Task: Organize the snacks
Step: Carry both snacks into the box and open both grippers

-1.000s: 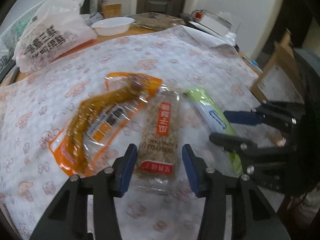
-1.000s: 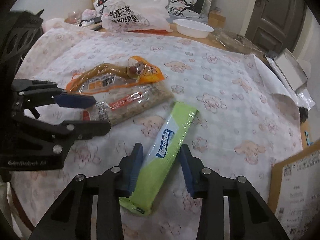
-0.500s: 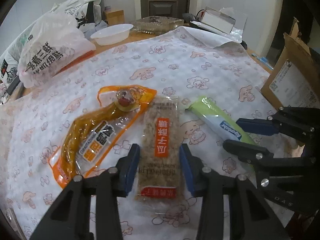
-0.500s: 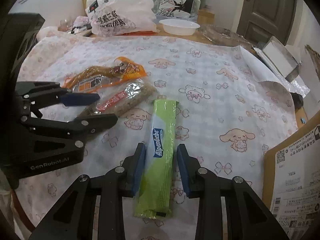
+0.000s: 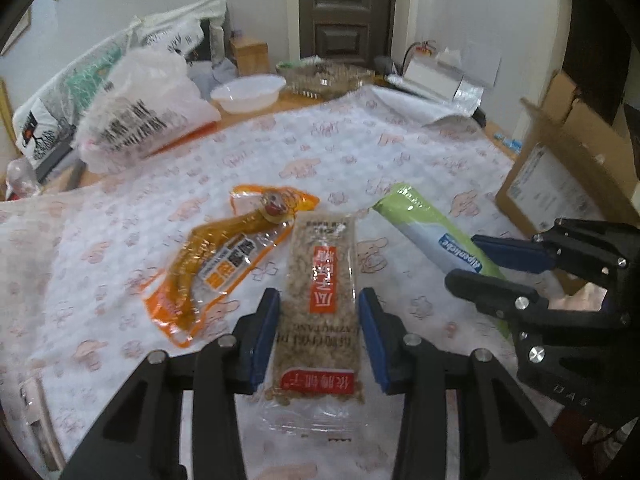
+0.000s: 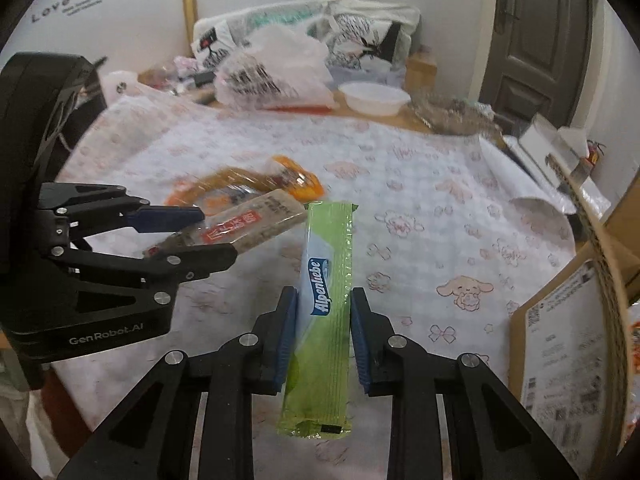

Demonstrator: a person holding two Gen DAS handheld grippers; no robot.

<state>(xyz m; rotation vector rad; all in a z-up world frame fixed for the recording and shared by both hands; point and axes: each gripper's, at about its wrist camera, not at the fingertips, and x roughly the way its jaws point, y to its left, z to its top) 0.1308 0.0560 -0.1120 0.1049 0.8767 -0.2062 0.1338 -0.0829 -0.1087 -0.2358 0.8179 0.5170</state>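
Cartoon-print tablecloth [image 5: 400, 152], dark door [image 5: 347, 8] behind; both fingers clamped on snack packets.

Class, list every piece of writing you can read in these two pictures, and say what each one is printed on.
"Alpenliebe": green candy pack in the right gripper.
"GenRobot.AI": body of the left gripper.
"Love": wall, upper left.
Chinese characters and Latin letters on the seed bar in the left gripper: blurred, unreadable.
Orange snack pack, plastic bag, cardboard box label: unreadable.
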